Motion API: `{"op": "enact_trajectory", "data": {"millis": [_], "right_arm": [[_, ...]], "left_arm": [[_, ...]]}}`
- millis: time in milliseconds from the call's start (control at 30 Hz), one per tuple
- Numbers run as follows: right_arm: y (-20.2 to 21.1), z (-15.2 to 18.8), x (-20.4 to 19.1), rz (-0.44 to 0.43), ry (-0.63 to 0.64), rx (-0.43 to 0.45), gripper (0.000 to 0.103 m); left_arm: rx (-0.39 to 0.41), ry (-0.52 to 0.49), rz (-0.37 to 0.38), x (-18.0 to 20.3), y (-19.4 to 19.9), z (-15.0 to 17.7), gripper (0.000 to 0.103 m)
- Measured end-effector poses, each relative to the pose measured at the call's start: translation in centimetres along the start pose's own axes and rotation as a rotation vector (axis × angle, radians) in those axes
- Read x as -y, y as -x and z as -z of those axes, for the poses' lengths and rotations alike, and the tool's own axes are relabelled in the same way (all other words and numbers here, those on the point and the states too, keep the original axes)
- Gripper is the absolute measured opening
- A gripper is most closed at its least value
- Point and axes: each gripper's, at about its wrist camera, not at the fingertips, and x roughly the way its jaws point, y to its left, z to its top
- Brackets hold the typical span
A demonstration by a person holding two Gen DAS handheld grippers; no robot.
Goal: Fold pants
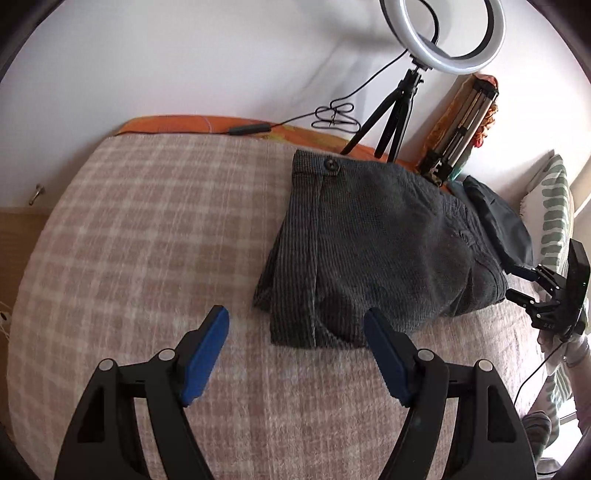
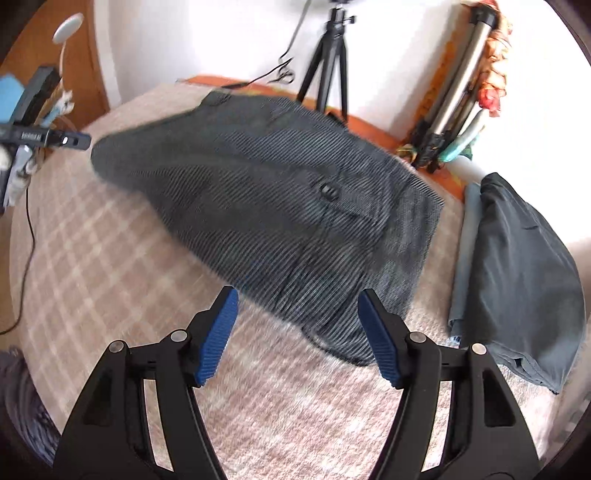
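Nearest you, your left claw (image 1: 295,354) stands wide open above the checked blanket (image 1: 147,240), with nothing between its blue pads (image 1: 205,356); its right pad sits just over the near edge of the pants. Your right claw (image 2: 297,338) is likewise spread well apart and empty, hanging over the blanket (image 2: 110,240) just short of the near corner of the cloth. In the left wrist view that claw (image 1: 521,284) shows at the far right edge, beside the right end of the bundle.

Past both claws, the grey corduroy pants (image 1: 376,240) lie folded into a compact bundle on the bed, right of its middle, with the waistband and its button (image 1: 330,164) at the far left corner. In the right wrist view the pants (image 2: 280,206) are somewhat blurred.

Just right of them rests a second dark garment (image 2: 524,280), folded, apart from the corduroy.

Farther back, on the orange sheet (image 1: 177,123) by the wall, stands a black tripod (image 1: 395,118) carrying a ring light (image 1: 443,33), with a folded metal stand (image 1: 461,125) leaning to its right.
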Motion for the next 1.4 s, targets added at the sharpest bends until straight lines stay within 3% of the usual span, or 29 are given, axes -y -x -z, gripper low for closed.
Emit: {"op": "enact_trajectory", "data": {"millis": [233,267,300,433,500,533,633,733,833,900,967,1033,1167,1233,1300,1400], "right_arm": [[-1.1,1.9,-0.8,0.123,0.067,-0.019,0.069],[-1.2,2.3,-1.0,0.125,0.082,-0.021,0.069],[-1.4,2.5,-1.3,0.135,0.106,-0.029,0.069],[-3.1,3.1,-2.5,0.22,0.24,-0.049,0.069],[-3.8,2.9,-2.3,0.265,0.271,-0.049,0.051],[-4.0,2.4,-1.7,0.271,0.257,-0.059,0.036],[-2.9,0.8,0.7,0.23,0.128,-0.02,0.028],[-1.8,-0.5,2.0,0.228,0.081,0.009,0.024],[-1.0,-0.5,1.3,0.251,0.119,0.01,0.024],[-0.3,0.0,0.3,0.279,0.139,0.0,0.034],[1.2,0.9,-0.9,0.281,0.116,0.031,0.055],[2.1,1.2,-1.6,0.187,0.035,0.035,0.06],[1.7,1.0,-3.5,-0.15,-0.147,0.011,0.06],[-0.2,0.4,-4.1,-0.268,-0.236,-0.017,0.06],[-2.5,-0.2,-4.8,-0.342,-0.294,-0.041,0.06],[-5.3,-1.2,-5.4,-0.363,-0.355,-0.047,0.06]], "left_arm": [[-0.048,0.072,0.057,0.3,-2.9,1.4,0.074],[-0.041,0.09,0.064,0.2,-3.1,1.2,0.071],[-0.032,0.106,0.075,0.1,-3.3,0.9,0.062],[-0.006,0.127,0.093,0.1,-3.7,-0.5,0.05],[0.008,0.137,0.104,-0.1,-3.8,-1.3,0.043],[0.015,0.142,0.105,-0.2,-3.8,-1.6,0.042],[0.031,0.14,0.092,-0.2,-3.8,-2.5,0.041],[0.053,0.118,0.065,-0.1,-3.6,-3.7,0.041],[0.07,0.094,0.026,0.1,-3.9,-4.8,0.031],[0.071,0.07,0.008,0.4,-4.1,-5.3,0.031],[0.075,0.045,-0.019,0.7,-3.9,-5.4,0.031],[0.076,0.025,-0.003,1.0,-3.4,-5.1,0.031],[0.079,-0.018,0.001,1.9,-2.4,-3.8,0.031],[0.076,-0.043,0.015,2.5,-2.0,-3.1,0.031],[0.069,-0.072,0.022,3.3,-1.7,-2.4,0.031],[0.054,-0.114,0.032,4.5,-1.5,-1.8,0.031]]}}
